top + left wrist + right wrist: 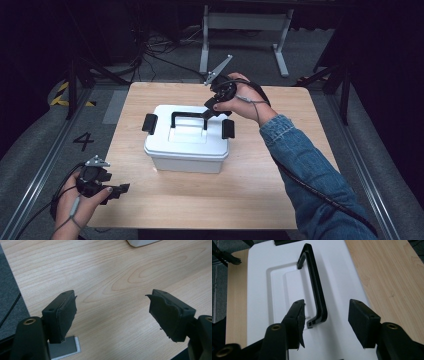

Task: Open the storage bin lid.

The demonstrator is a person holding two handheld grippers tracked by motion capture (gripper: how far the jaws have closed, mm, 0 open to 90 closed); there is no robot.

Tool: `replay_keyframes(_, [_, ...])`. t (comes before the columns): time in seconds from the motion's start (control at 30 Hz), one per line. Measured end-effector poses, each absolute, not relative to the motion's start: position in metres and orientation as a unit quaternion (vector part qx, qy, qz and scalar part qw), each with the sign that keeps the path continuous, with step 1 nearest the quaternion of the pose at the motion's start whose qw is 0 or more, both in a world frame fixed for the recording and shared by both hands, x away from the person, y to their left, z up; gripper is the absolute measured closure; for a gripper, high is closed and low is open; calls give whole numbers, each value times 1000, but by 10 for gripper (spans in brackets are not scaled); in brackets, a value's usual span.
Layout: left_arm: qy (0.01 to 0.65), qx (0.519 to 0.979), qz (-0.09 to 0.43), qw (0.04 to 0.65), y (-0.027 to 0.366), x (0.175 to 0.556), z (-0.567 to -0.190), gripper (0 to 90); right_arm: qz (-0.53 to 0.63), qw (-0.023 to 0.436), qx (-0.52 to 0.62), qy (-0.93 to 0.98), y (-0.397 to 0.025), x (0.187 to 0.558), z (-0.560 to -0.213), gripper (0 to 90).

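Note:
A white plastic box (186,152) with a lid stands in the middle of the wooden table (280,175). Its black handle (188,116) stands upright on the lid, and a black latch (149,122) clips each end. My right gripper (210,112) is open just above the handle's right end. In the right gripper view the handle (314,287) rises between the two jaws of the right gripper (327,315), nearer the left one. My left gripper (118,190) is open and low over the table's near-left corner, holding nothing. In its own view the left gripper (111,308) faces bare wood.
A corner of the white box (141,242) shows at the top of the left gripper view. A grey pad (63,348) lies by the table edge. Dark floor with cables (150,50) and a metal stand (245,30) lie beyond the table.

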State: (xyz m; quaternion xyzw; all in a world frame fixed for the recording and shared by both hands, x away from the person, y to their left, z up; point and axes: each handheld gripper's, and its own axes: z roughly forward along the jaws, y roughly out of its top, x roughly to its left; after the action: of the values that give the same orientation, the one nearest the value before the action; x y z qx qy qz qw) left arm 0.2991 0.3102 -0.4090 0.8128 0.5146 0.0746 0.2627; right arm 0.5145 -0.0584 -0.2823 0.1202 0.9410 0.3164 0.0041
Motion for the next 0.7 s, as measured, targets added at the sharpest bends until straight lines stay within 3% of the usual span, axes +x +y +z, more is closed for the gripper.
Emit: replay_keyframes(0.7, [519, 811, 70, 260, 310, 300, -410, 212, 272, -12, 90, 958, -20, 513, -302, 651])
